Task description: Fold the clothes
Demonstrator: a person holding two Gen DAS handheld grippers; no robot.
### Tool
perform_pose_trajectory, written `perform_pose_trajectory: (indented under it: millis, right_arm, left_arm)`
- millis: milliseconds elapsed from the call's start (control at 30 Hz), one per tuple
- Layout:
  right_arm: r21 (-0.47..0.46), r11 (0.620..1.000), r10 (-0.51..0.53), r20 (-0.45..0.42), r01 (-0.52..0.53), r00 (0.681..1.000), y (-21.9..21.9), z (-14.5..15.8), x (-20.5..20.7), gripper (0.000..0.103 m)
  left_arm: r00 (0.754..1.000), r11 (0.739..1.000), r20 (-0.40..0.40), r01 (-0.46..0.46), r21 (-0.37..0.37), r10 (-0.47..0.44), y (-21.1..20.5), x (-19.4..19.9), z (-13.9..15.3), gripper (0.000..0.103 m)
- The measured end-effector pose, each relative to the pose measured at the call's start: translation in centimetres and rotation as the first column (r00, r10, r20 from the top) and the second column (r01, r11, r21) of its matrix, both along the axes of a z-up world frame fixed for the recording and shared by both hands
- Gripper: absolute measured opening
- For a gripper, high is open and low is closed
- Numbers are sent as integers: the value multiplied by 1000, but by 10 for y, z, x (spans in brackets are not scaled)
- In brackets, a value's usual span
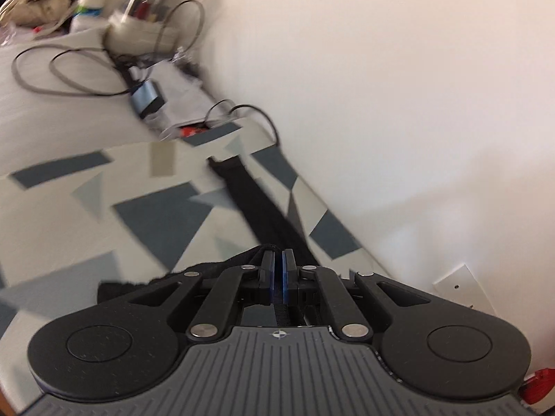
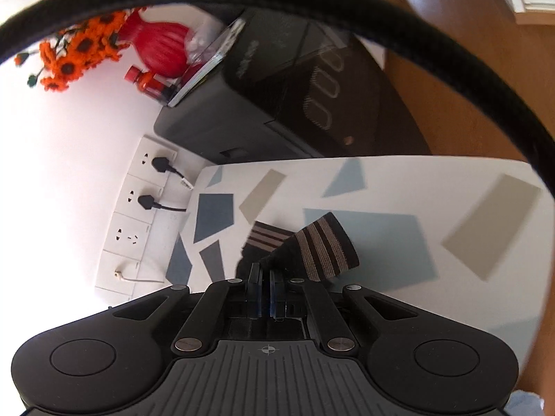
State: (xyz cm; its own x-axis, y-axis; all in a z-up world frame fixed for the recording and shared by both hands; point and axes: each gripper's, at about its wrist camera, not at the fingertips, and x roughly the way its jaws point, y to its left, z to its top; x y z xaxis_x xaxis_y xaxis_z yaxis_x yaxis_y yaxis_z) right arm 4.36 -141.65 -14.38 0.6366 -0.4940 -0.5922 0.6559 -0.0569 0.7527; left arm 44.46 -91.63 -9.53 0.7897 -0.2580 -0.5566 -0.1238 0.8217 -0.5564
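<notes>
My left gripper (image 1: 277,270) and right gripper (image 2: 262,277) each pinch the black striped garment (image 2: 312,246) just ahead of their tips above the surface (image 2: 399,180); a thin bite could slip, dropping an edge.

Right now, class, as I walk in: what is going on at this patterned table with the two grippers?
A person is working on a black garment with a handheld gripper in each hand. The left gripper is shut on black fabric, which stretches away across the patterned tabletop. The right gripper is shut on the black cloth beside a striped cuff, which hangs just ahead of its fingers. A second striped cuff sits behind. A black hem arcs across the right wrist view. The folding looks under way, not finished.
</notes>
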Motion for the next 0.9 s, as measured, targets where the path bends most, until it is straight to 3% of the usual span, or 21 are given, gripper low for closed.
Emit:
perform_pose_trajectory:
  millis: [67, 267, 333, 367, 400, 433, 467, 500, 533, 567, 600, 700, 800, 833, 900]
  right_arm:
    - [-12, 1000, 13, -5, -13, 1000, -10, 1, 17, 3]
    - [-27, 999, 25, -61, -27, 998, -40, -21, 100, 3]
    - [-37, 999, 29, -125, -34, 992, -50, -32, 123, 4]
    - [-43, 998, 31, -157, -38, 987, -54, -38, 135, 5]
    - [-45, 997, 51, -196, -60, 979, -57, -43, 146, 11]
    - [-50, 996, 60, -212, -72, 975, -52, -43, 150, 28]
    - [-56, 995, 69, -227, -83, 972, -46, -42, 153, 34]
    - [-62, 994, 77, -241, -94, 967, -41, -41, 157, 40]
    - [-67, 992, 85, -255, -106, 963, -35, -39, 161, 47]
    - [-103, 985, 108, -260, -139, 959, -23, -33, 161, 51]
    - [-151, 973, 127, -279, -174, 952, -8, -26, 161, 58]
    - [-263, 924, 180, -345, -279, 921, 38, -10, 162, 69]
    - [-319, 878, 200, -434, -357, 878, 88, -9, 171, 75]
    - [-334, 863, 198, -466, -379, 862, 105, -10, 175, 82]
    - [-356, 806, 243, -528, -472, 813, 138, -16, 191, 85]
  left_arm:
    - [1000, 1000, 15, 10, 16, -10, -14, 25, -1, 4]
    - [998, 996, -41, 39, 75, -36, -61, 109, -32, 4]
    - [987, 985, -107, 134, 112, -122, -81, 138, -51, 5]
    - [976, 975, -141, 182, 129, -164, -92, 153, -60, 12]
    - [953, 953, -216, 251, 168, -213, -103, 165, -70, 28]
    - [937, 935, -247, 298, 194, -248, -108, 169, -75, 36]
    - [920, 914, -275, 343, 217, -280, -112, 172, -78, 49]
    - [900, 891, -304, 388, 238, -311, -116, 176, -82, 51]
    - [899, 881, -277, 406, 242, -338, -112, 171, -80, 53]
    - [898, 873, -247, 422, 245, -365, -107, 166, -77, 64]
    - [896, 869, -228, 432, 240, -382, -98, 161, -75, 73]
    - [897, 870, -195, 436, 231, -398, -69, 147, -70, 78]
    - [900, 895, -266, 401, 197, -345, -38, 139, -73, 81]
    - [896, 904, -295, 391, 171, -331, -28, 136, -77, 81]
    - [885, 920, -335, 377, 109, -323, -12, 128, -87, 83]
